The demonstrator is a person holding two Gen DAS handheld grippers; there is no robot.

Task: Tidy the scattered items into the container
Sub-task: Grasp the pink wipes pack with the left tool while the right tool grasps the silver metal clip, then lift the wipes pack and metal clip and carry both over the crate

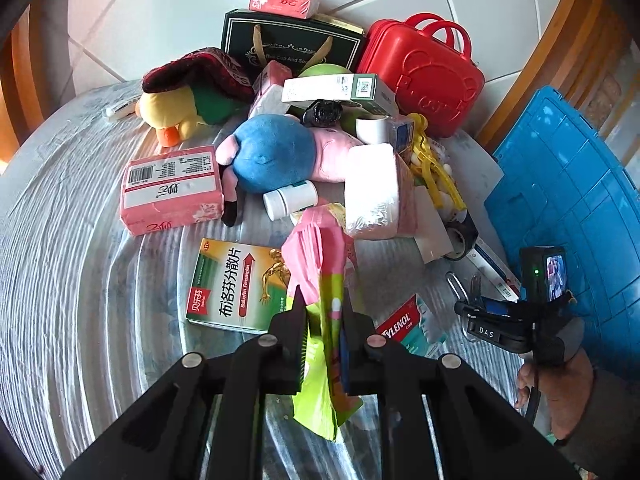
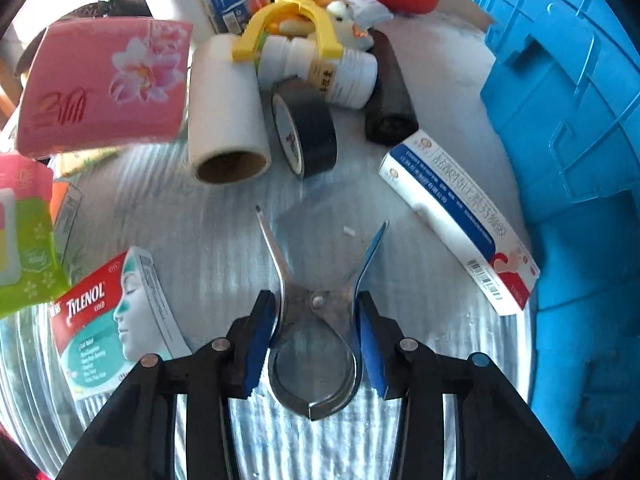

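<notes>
Between right fingers (image 2: pixel 376 344), metal clip (image 2: pixel 316 344)

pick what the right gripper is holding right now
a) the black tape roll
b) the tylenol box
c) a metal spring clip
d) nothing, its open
c: in the right wrist view the right gripper has its blue pads closed on the sides of a metal spring clip, whose two arms splay forward, while the black tape roll and the Tylenol box lie on the table apart from it.

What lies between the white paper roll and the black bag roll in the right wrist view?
A black tape roll stands on edge between the white paper roll and black bag roll.
</notes>
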